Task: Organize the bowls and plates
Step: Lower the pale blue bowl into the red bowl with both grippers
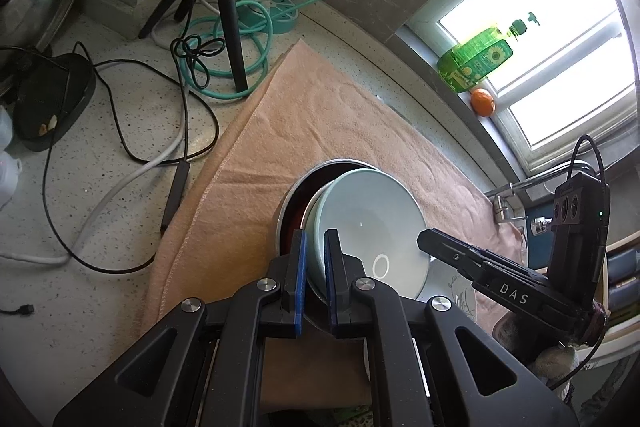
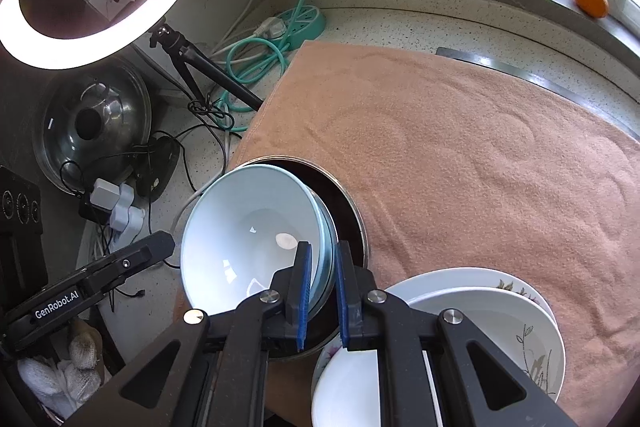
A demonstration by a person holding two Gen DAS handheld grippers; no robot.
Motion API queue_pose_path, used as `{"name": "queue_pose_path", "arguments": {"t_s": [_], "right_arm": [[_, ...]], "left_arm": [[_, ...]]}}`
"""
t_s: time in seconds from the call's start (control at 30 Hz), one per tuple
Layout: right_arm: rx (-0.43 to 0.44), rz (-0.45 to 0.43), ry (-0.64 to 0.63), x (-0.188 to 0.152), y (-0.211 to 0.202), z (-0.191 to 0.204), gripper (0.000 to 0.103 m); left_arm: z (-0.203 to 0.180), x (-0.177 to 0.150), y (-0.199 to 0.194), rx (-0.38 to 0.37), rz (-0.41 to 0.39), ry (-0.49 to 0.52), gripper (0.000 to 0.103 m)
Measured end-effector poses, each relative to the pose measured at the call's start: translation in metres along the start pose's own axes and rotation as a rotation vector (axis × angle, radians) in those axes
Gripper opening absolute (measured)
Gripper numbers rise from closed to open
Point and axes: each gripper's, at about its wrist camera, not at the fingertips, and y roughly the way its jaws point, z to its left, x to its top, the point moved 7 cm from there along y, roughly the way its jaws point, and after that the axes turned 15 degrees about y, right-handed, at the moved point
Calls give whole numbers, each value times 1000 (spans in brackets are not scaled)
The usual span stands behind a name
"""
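Both hand-held grippers clamp opposite rims of the pale blue bowl stack: the left hand-held gripper (image 1: 316, 259) at its 7 o'clock edge, the right hand-held gripper (image 2: 323, 273) at its 4 o'clock edge. The bowls (image 2: 248, 227) sit tilted in a dark metal pan (image 2: 348, 211) on the peach towel (image 2: 480, 147), so nesting looks underway. The white plates (image 2: 500, 307), at 5 o'clock of the bowls, seem partly stacked and probably remain to be tidied.

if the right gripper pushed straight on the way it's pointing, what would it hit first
Its pads already pinch the stacked pale blue bowls' rim, so the right gripper would press straight into them, then probably the dark metal-rimmed pan they sit tilted in. Depth beyond is unclear.
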Motion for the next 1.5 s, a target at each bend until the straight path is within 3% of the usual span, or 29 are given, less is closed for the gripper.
{"name": "queue_pose_path", "arguments": {"t_s": [0.2, 0.43, 0.77, 1.5], "right_arm": [[18, -30, 19, 5, -15, -7, 11], [12, -34, 57, 9, -19, -23, 11], [26, 32, 107, 8, 0, -33, 11], [28, 77, 125, 6, 24, -31, 11]], "left_arm": [[6, 3, -12, 6, -29, -10, 7], [17, -5, -1, 6, 3, -27, 7], [22, -10, 19, -51, 52, -80, 7], [25, -9, 33, -26, 69, -67, 7]]}}
